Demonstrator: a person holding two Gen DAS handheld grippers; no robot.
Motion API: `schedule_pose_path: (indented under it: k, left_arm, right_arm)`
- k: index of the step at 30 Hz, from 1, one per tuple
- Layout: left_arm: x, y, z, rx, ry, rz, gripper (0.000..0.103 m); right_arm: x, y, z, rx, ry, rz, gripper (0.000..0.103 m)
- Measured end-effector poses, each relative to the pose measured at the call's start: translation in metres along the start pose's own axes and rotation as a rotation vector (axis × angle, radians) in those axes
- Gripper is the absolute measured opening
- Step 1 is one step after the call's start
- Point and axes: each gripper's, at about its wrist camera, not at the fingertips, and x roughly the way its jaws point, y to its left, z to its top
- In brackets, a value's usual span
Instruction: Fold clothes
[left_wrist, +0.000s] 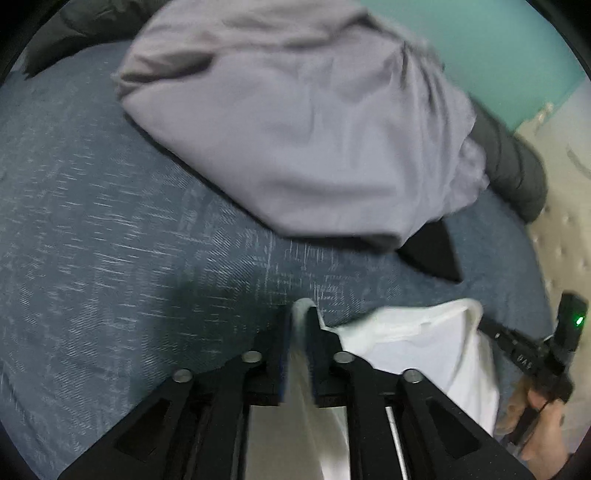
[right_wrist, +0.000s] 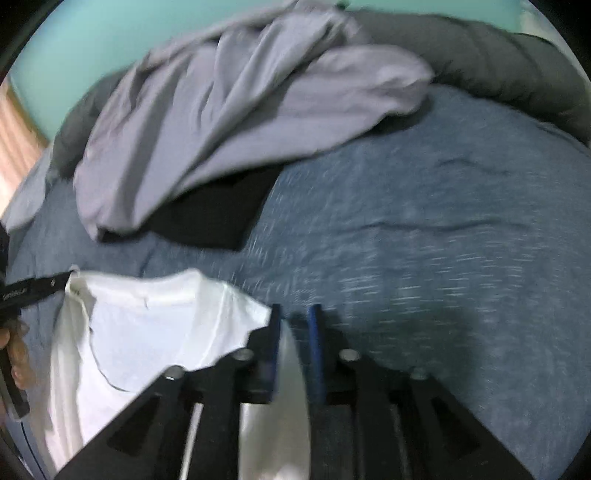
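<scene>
A white T-shirt (left_wrist: 417, 343) hangs stretched between my two grippers above a blue-grey bedspread (left_wrist: 110, 221). My left gripper (left_wrist: 301, 314) is shut on one edge of the shirt. My right gripper (right_wrist: 293, 321) is shut on the other edge, with white cloth (right_wrist: 147, 339) running between its fingers. In the left wrist view the right gripper (left_wrist: 491, 328) shows at the far right, clamped on the shirt. In the right wrist view the left gripper (right_wrist: 68, 277) shows at the left edge, gripping the shirt's corner.
A crumpled lilac garment (left_wrist: 295, 122) lies at the back of the bed over a black garment (left_wrist: 436, 254); both show in the right wrist view (right_wrist: 221, 110) (right_wrist: 210, 218). A dark grey bolster (right_wrist: 498, 66) runs along the back. A teal wall (left_wrist: 498, 48) stands behind.
</scene>
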Motion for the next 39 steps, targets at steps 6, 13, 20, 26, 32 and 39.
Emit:
schedule_pose_path:
  k: [6, 13, 20, 26, 32, 39]
  left_arm:
    - [-0.061, 0.011, -0.029, 0.01, -0.067, -0.02, 0.046]
    - [-0.106, 0.02, -0.106, 0.041, -0.04, -0.038, 0.046]
    - [-0.132, 0.023, -0.183, 0.062, 0.009, -0.006, 0.046]
    - [-0.141, 0.021, -0.219, 0.08, 0.052, 0.053, 0.046]
    - [-0.145, 0.022, -0.238, 0.102, 0.086, 0.101, 0.046]
    - [-0.144, 0.023, -0.258, 0.124, 0.128, 0.122, 0.047]
  right_arm:
    - [-0.072, 0.003, -0.048, 0.087, -0.084, 0.145, 0.036]
    - [-0.13, 0.025, -0.146, 0.138, -0.081, 0.223, 0.049]
    - [-0.144, 0.032, -0.211, 0.167, -0.051, 0.221, 0.05]
    - [-0.144, 0.038, -0.228, 0.148, -0.041, 0.247, 0.052]
    - [-0.14, 0.036, -0.224, 0.17, -0.037, 0.292, 0.052]
    - [-0.14, 0.029, -0.217, 0.183, -0.063, 0.294, 0.056]
